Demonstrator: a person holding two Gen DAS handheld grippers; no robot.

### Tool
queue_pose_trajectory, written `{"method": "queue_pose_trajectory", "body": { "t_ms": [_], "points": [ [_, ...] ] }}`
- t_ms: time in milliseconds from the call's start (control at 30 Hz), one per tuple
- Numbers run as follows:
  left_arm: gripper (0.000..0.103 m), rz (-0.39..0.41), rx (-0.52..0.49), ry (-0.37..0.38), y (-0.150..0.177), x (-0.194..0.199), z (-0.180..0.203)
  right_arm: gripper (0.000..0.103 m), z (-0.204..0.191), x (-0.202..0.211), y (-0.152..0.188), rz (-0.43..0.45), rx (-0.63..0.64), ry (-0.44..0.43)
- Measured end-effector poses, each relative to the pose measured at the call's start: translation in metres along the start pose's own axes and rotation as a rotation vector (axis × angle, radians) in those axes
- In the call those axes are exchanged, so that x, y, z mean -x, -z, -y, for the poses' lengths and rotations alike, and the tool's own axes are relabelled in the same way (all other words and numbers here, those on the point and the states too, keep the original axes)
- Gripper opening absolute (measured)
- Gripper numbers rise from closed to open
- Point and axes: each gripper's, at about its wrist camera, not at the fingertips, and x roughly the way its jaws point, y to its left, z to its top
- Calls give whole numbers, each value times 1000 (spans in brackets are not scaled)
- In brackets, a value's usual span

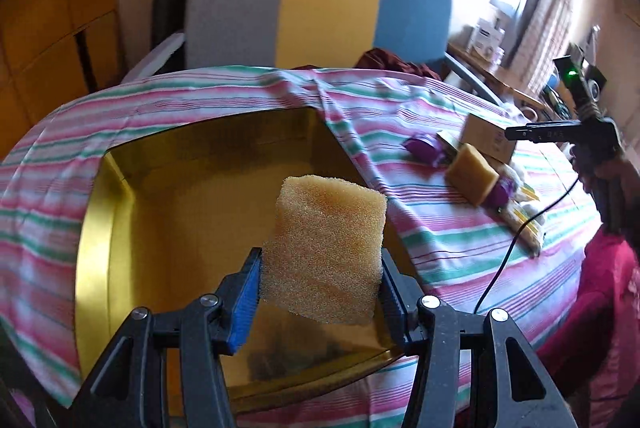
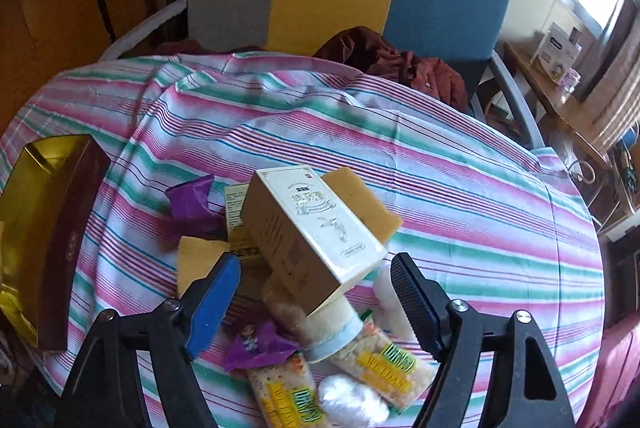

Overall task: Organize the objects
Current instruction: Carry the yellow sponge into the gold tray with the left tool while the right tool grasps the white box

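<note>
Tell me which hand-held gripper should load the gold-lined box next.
Left: the left hand-held gripper grips a yellow foam sponge block over the gold-lined open box. The right hand-held gripper is open, empty.

A pale yellow sponge (image 1: 326, 256) is seen between a blue pad and a black one, over a gold-lined box (image 1: 168, 196). The tablecloth (image 2: 440, 188) beneath is striped pink, green and white. Purple wrappers (image 2: 192, 206) lie ahead of the right claw.
</note>
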Motion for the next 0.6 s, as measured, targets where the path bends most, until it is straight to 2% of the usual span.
{"method": "queue_pose_trajectory", "body": {
  "t_ms": [233, 400, 500, 600],
  "points": [
    [55, -20, 35, -30, 4, 0, -16, 80, 14, -45, -26, -159, 95, -72],
    [55, -28, 40, -34, -3, -2, -28, 80, 11, -66, -33, -225, 129, -140],
    [55, -36, 33, -61, -12, -8, -40, 80, 6, -70, -34, -234, 147, -170],
    [55, -65, 36, -105, -25, -24, -60, 75, 2, -67, -35, -225, 148, -198]
  ]
}}
